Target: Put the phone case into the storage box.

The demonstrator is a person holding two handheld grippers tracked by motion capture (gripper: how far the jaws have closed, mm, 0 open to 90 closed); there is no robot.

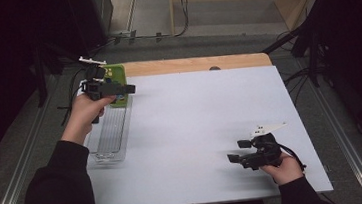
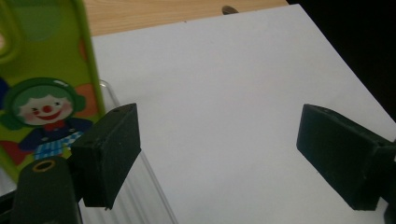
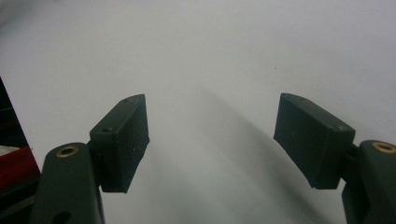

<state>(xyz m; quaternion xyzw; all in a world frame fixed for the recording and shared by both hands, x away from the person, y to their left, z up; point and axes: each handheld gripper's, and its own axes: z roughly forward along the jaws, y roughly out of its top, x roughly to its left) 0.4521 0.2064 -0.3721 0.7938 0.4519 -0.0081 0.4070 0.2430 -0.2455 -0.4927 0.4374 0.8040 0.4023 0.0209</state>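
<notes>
A flat green item printed with a clown (image 1: 116, 75) lies at the far end of a clear ribbed plastic tray (image 1: 109, 134), on the table's left side. My left gripper (image 1: 130, 89) hovers just in front of the green item, pointing right over the white sheet. In the left gripper view the clown print (image 2: 46, 70) sits left of the left jaw, and the left gripper (image 2: 219, 158) is open with only white sheet between its jaws. My right gripper (image 1: 238, 150) rests near the front right of the sheet. The right gripper (image 3: 212, 140) is open and holds nothing.
A white sheet (image 1: 197, 130) covers most of a wooden table (image 1: 190, 64), whose bare strip shows at the far edge. The tray's clear rim (image 2: 140, 200) passes under the left jaw. Dark floor, cables and stands surround the table.
</notes>
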